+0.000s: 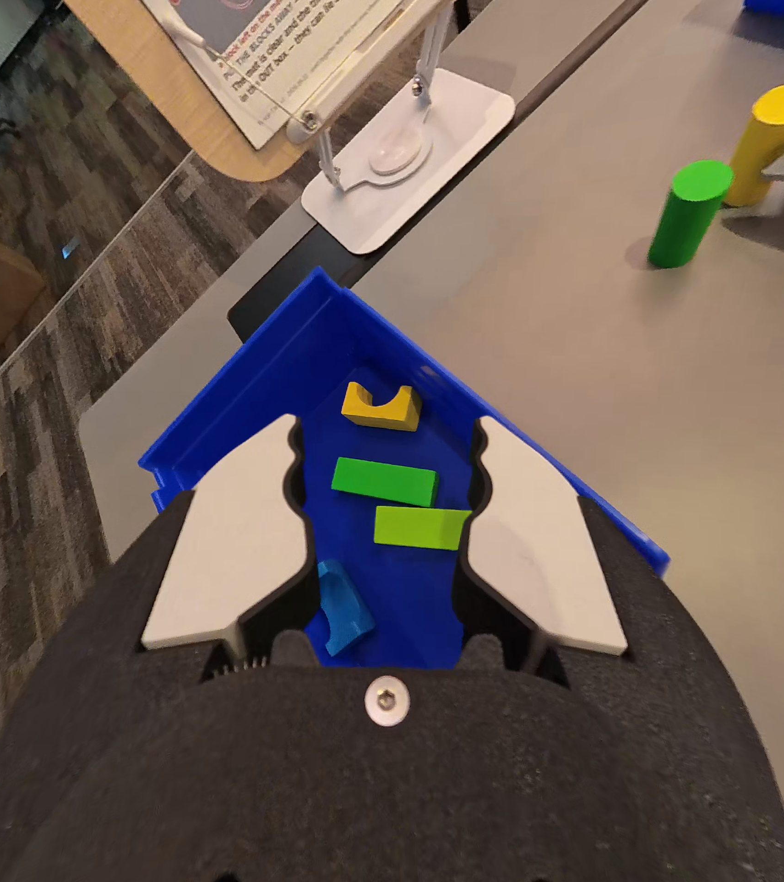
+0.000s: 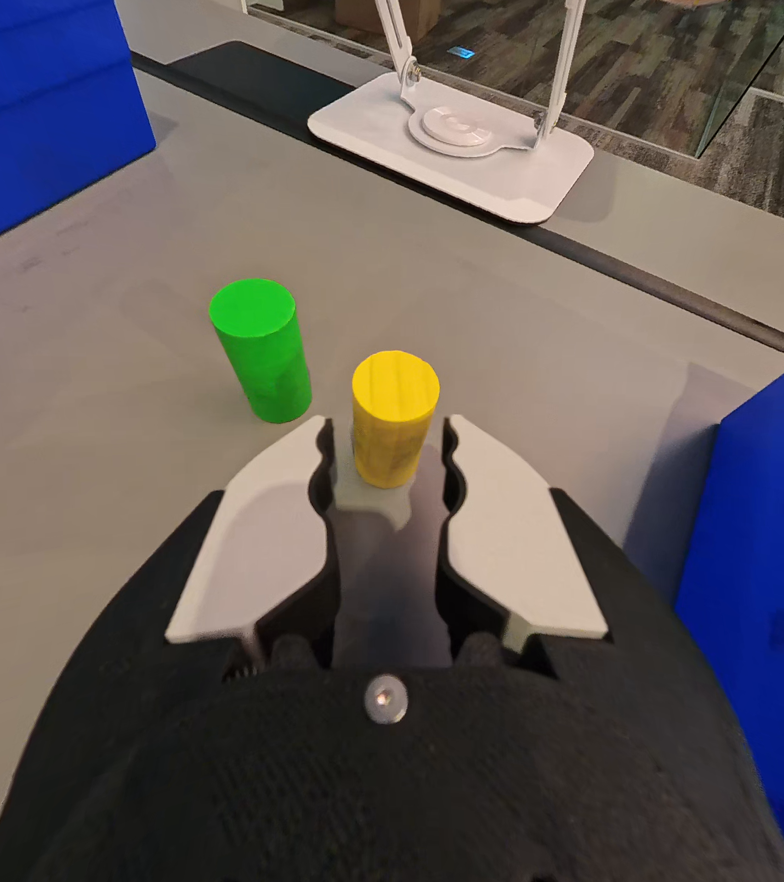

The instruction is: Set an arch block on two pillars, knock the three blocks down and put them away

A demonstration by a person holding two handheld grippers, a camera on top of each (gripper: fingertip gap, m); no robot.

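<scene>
A green cylinder pillar (image 2: 261, 353) and a yellow cylinder pillar (image 2: 392, 415) stand upright side by side on the grey table. My right gripper (image 2: 386, 422) is open, its fingertips on either side of the yellow pillar without touching it. Both pillars also show in the left wrist view, green (image 1: 686, 215) and yellow (image 1: 772, 143). My left gripper (image 1: 386, 422) is open and empty above a blue bin (image 1: 285, 362). In the bin lie a yellow arch block (image 1: 380, 410), a blue arch block (image 1: 342, 606) and two green bars (image 1: 385, 479) (image 1: 421, 527).
A white stand base (image 2: 457, 143) sits at the table's far edge and holds a printed sheet (image 1: 285, 52). Blue bins stand at the left (image 2: 37, 114) and right (image 2: 762, 549) of the pillars. Carpeted floor lies beyond the table. The grippers' ends are close to 35 cm from one another.
</scene>
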